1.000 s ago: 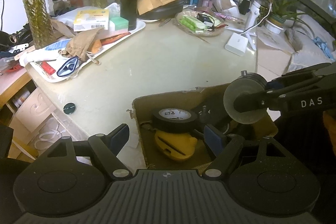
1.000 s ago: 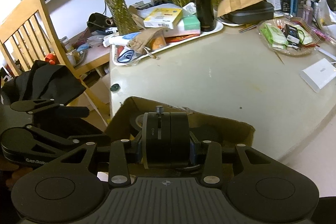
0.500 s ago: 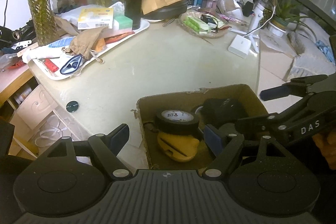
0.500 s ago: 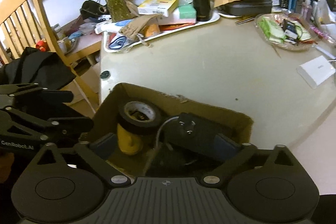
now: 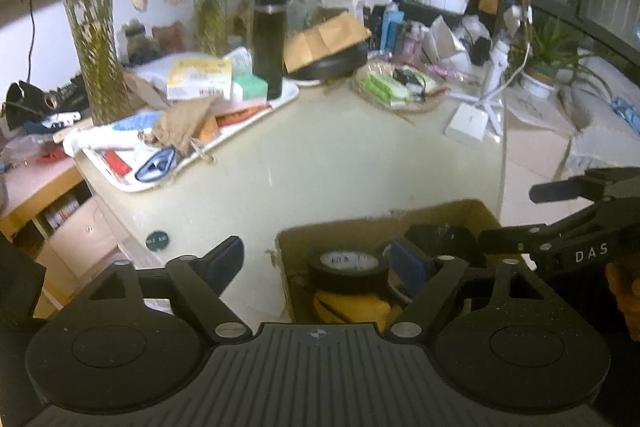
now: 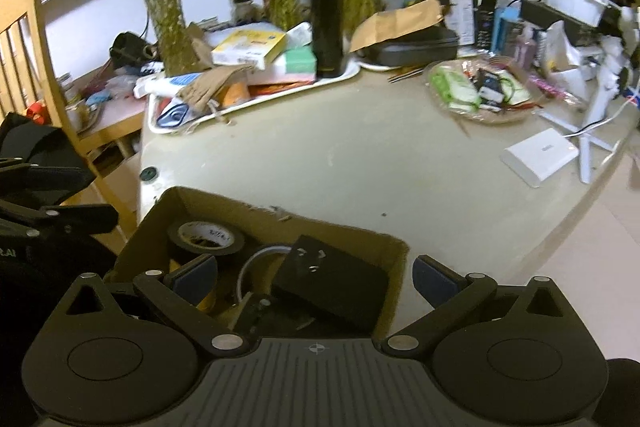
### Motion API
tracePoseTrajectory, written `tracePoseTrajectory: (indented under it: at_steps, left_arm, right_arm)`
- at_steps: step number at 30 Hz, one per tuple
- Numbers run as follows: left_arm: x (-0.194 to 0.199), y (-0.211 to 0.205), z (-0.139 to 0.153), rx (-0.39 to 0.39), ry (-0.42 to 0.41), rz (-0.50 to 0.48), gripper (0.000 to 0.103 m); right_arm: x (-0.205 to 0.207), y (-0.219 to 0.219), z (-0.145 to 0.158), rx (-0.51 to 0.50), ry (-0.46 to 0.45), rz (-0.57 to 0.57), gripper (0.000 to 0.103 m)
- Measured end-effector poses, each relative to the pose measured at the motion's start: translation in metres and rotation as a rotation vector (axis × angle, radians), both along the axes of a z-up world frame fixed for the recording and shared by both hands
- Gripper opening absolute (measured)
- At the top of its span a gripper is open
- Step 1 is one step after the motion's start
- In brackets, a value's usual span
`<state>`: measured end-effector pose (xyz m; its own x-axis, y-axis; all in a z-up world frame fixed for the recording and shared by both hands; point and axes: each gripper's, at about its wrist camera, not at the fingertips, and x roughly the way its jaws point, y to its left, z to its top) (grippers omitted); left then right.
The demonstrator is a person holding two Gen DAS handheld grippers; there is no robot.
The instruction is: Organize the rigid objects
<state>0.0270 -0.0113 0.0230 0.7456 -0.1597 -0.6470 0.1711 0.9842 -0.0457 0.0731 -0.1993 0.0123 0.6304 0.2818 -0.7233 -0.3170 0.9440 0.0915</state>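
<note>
Sitting in the cardboard box (image 6: 394, 255): tape roll (image 6: 206, 235), black adapter (image 6: 332, 283) (both grippers released, empty).

Both views look forward and downward along their own fingers, close above an open cardboard box (image 5: 380, 223) at the near edge of the tabletop (image 5: 340, 163). The left wrist view sits left of the box, the right wrist view right of it. Both share the box (image 6: 280, 223), the tape roll (image 5: 348, 265) (image 6: 206, 237), the cluttered tabletop (image 6: 360, 163) and the black flask (image 5: 270, 39) (image 6: 328, 27).
</note>
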Motion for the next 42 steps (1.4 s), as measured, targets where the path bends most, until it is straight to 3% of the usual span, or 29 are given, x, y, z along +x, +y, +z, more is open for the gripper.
tracePoseTrajectory:
  at_steps: [2, 7, 18, 30, 42]
  left_arm:
    - [-0.003, -0.001, 0.001, 0.003, -0.033, 0.007, 0.097]
    - [-0.003, -0.005, 0.000, 0.031, -0.024, 0.015, 0.103]
    - [-0.008, -0.008, -0.012, 0.083, 0.073, 0.035, 0.103]
    - [-0.022, -0.014, -0.035, 0.130, 0.177, 0.045, 0.103]
    - [-0.033, -0.018, -0.044, 0.151, 0.193, 0.043, 0.103]
  right_arm:
    - [-0.002, -0.002, 0.000, -0.001, -0.015, -0.015, 0.103]
    - [-0.008, -0.003, -0.007, -0.008, -0.011, -0.036, 0.103]
    - [-0.024, -0.005, -0.015, -0.049, 0.024, -0.080, 0.103]
    - [-0.046, 0.000, -0.039, -0.076, 0.146, -0.072, 0.103]
    - [-0.053, -0.001, -0.048, -0.088, 0.179, -0.098, 0.103]
